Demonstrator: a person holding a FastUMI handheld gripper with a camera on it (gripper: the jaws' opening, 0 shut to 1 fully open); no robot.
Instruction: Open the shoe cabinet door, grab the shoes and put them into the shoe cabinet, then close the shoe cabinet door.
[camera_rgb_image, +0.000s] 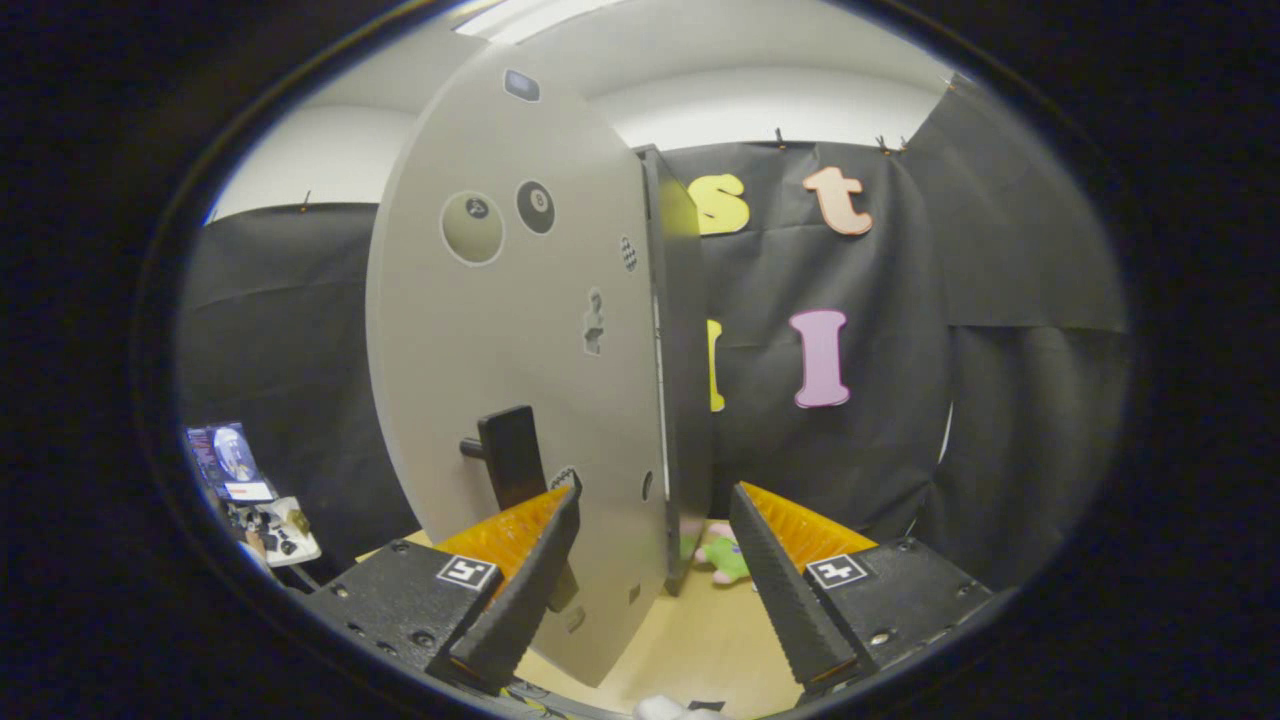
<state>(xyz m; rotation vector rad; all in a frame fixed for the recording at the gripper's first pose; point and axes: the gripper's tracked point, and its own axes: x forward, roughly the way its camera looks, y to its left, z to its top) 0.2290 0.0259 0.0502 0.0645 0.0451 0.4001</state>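
Fingers (655, 560) spread wide, nothing between them but bare tabletop; the gripper holds nothing. Left finger (525, 590) sits just in front of the door's (510, 330) lower face, close enough that I cannot tell whether it touches. Door is a flat grey panel with stickers on it, stiff by the look of it, probably light and free on its hinges; it should swing with a nudge rather than a pull. Handle (512, 455) is a dark upright bar standing off the panel on a short post, just beyond the left fingertip: the obvious place to pinch, thin enough for the fingers, rigid, maybe a bit smooth. Door edge (660, 400) is seen nearly end on, a dark strip running top to bottom; whether the door stands open or shut I cannot say from here. Past the edge, low on the wooden table (690, 640), a small green and pink soft thing (722, 558), too small to name; possibly a shoe, soft and light if so. Beyond, black cloth wall (1000, 400).
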